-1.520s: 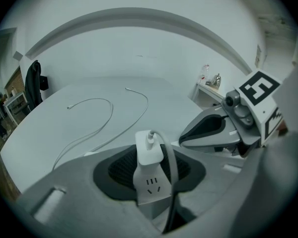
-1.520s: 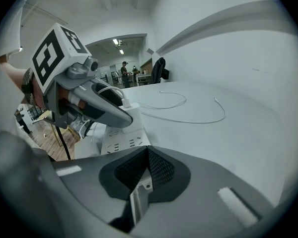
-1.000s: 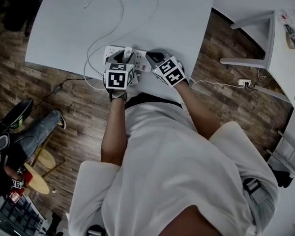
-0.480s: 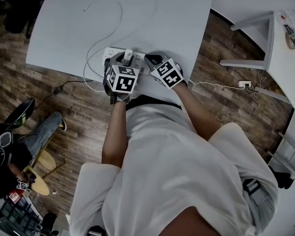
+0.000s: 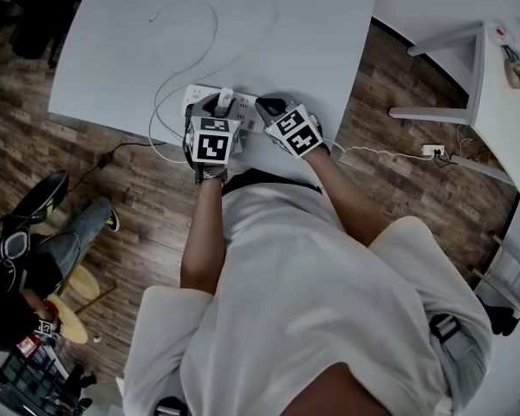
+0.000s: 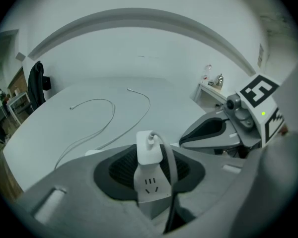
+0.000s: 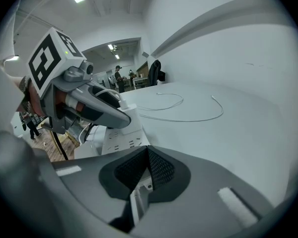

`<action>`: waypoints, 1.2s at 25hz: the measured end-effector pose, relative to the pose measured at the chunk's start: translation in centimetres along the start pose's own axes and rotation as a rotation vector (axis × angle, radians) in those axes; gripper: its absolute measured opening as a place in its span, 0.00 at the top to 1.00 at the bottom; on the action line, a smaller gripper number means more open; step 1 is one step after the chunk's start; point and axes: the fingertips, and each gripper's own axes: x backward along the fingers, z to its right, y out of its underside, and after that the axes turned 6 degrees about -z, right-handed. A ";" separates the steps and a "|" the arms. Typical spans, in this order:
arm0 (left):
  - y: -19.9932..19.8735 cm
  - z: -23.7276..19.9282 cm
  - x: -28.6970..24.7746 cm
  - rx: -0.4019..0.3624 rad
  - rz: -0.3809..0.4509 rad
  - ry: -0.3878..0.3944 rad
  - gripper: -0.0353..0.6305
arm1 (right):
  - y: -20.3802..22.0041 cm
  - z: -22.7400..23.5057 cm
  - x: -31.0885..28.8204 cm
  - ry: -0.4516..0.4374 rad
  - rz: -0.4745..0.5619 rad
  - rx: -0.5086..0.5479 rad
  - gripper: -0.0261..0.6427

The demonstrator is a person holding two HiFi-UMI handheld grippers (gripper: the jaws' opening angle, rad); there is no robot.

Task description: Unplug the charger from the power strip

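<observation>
Left gripper [image 5: 220,106] is clamped on the charger [image 6: 149,148]: pads sit against its two sides, with the white block upright between them. The charger is seated in the power strip [image 7: 117,144], not pulled, at the strip's right-hand portion as the head view shows it. A cable is plugged into the charger's top and drapes down its right side in the left gripper view. The strip lies flat near the front edge of the white table [image 5: 312,33], long axis running left-right. Right gripper [image 5: 268,107] has its jaws pressed together, pads meeting in a line; a bit of white shows low between them, can't tell what it is. Its tips are at the strip's right end, just beside the charger; can't confirm from any view that they bear down on it. Both grippers point down at an angle, close together but not touching. A loose white cable [image 6: 112,112] loops across the table beyond the strip, with its far end free.
</observation>
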 end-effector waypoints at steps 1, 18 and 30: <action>0.0 -0.1 0.0 0.028 0.007 0.011 0.73 | 0.0 0.0 0.0 0.000 0.000 -0.002 0.96; -0.1 0.2 -0.1 -0.073 -0.032 -0.024 0.73 | 0.1 0.0 0.1 0.003 0.004 -0.003 0.96; -0.1 -0.1 0.1 0.024 0.001 0.014 0.73 | -0.1 0.1 0.0 0.009 0.001 -0.011 0.96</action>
